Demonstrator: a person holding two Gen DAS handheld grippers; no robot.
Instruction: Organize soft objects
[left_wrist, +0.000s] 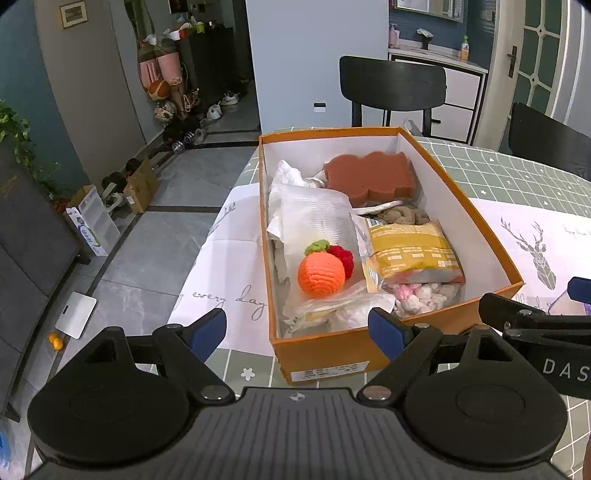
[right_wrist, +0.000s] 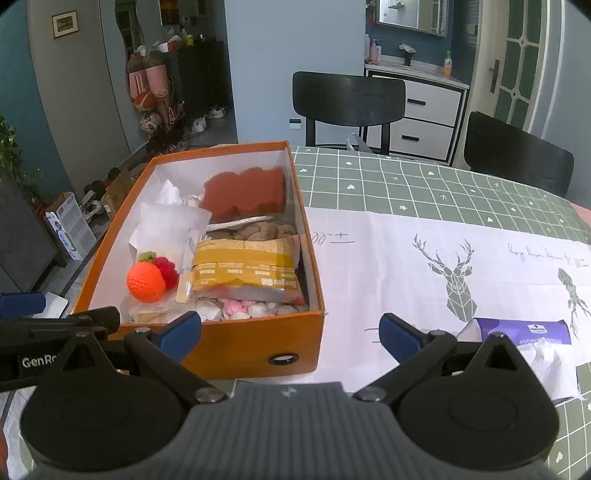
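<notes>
An orange cardboard box stands on the table, holding soft things: a brown sponge, an orange crocheted fruit beside a red one, a yellow snack bag, clear plastic bags, a brown knotted cloth and pink-white puffs. My left gripper is open and empty just before the box's near end. My right gripper is open and empty at the box's near right corner.
A purple wet-wipes pack with a white tissue pulled out lies on the white deer-print cloth to the right of the box. Two black chairs stand at the table's far side. The table's left edge drops to the floor.
</notes>
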